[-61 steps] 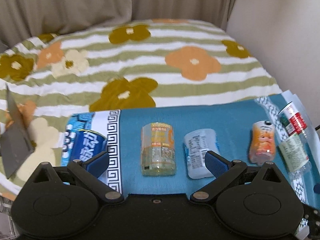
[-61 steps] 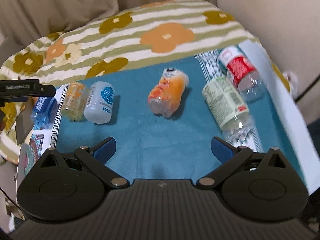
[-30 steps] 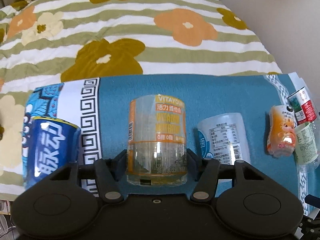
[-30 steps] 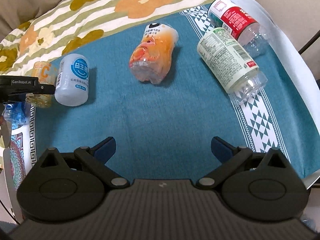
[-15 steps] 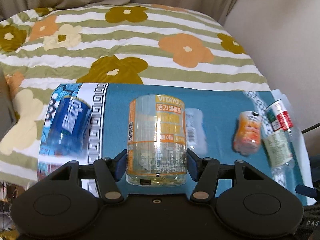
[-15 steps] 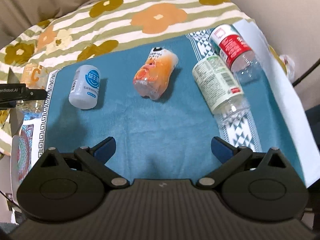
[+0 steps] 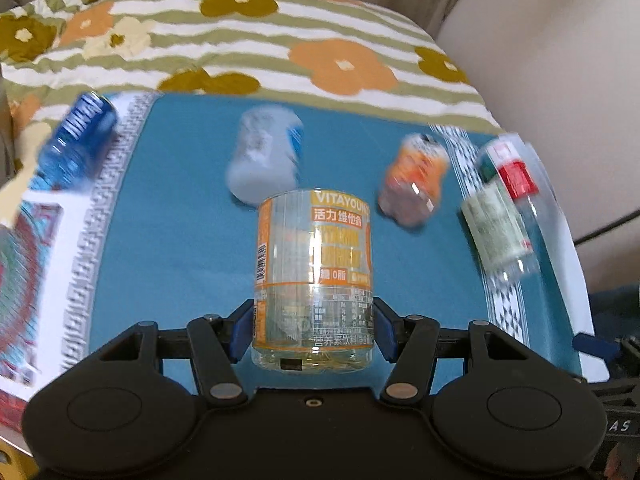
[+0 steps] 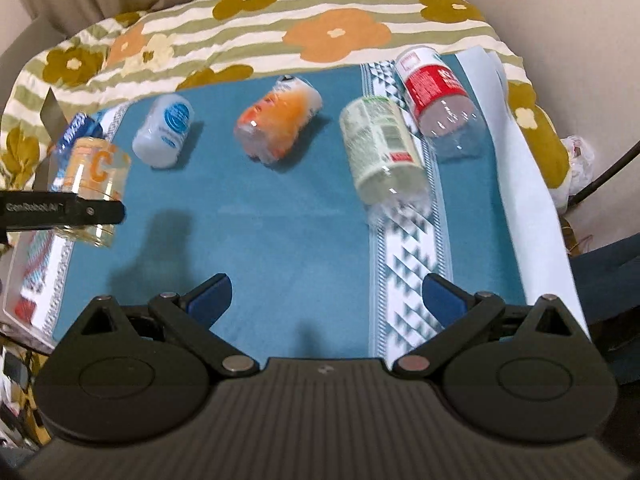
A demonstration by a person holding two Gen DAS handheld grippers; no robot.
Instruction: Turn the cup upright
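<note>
My left gripper (image 7: 313, 330) is shut on a clear cup with an orange label (image 7: 314, 276), gripping its lower part and holding it above the teal mat (image 7: 180, 248). In the right wrist view the same cup (image 8: 94, 192) hangs in the air at the left, tilted a little, with the left gripper's finger (image 8: 60, 214) across it. My right gripper (image 8: 326, 294) is open and empty over the mat's near part (image 8: 288, 248).
On the mat lie a blue cup (image 8: 74, 136), a white-blue cup (image 8: 166, 134), an orange cup (image 8: 278, 120), a green-label cup (image 8: 380, 152) and a red-label cup (image 8: 436, 92). A flowered striped blanket (image 8: 280, 28) lies behind. A wall (image 7: 560, 80) stands at right.
My left gripper closed on the orange-label cup, lifted it off the mat and carried it toward the mat's middle. My right gripper stayed open, shifting only a little.
</note>
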